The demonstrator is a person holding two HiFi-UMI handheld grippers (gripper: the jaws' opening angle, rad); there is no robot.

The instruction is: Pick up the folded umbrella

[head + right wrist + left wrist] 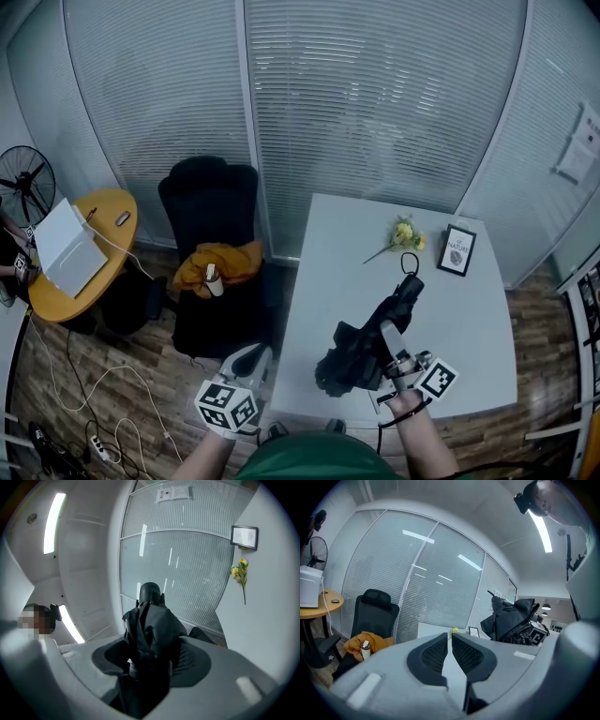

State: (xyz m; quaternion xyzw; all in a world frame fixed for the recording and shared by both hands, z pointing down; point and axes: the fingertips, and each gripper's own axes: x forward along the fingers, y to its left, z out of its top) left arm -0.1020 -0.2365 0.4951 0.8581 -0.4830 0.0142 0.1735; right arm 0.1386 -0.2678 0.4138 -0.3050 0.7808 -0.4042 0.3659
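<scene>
Keep the right gripper [386, 345] clamped on the black folded fabric umbrella [356, 361], jaws pressing from both sides on the bunched canopy roughly midway along. Judging by the head view and the left gripper view, already lifted clear of the white rectangular surface [328, 244], raised over its near half with the handle end tipped up and away.

Hold the squeeze steady: soft cloth under the pads, so likely to creep with any loosening. Avoid rolling the wrist sharply, to stop the loose folds below the grip from swinging. Mind the thin black wrist loop [409, 263] at the far end, and lift high enough to carry it over the surface without dragging. Steer away from the yellow flower sprig [405, 234] and the small black-framed picture [458, 250], both lying just beyond the umbrella's far end.

Leave the left gripper [249, 356] parked off the surface's near left corner, jaws drawn almost together on nothing. No need for a second grip short of a visible sag, and then only by opening wide first and taking the drooping lower end. Finish by raising straight up, slow and even, then holding still.
</scene>
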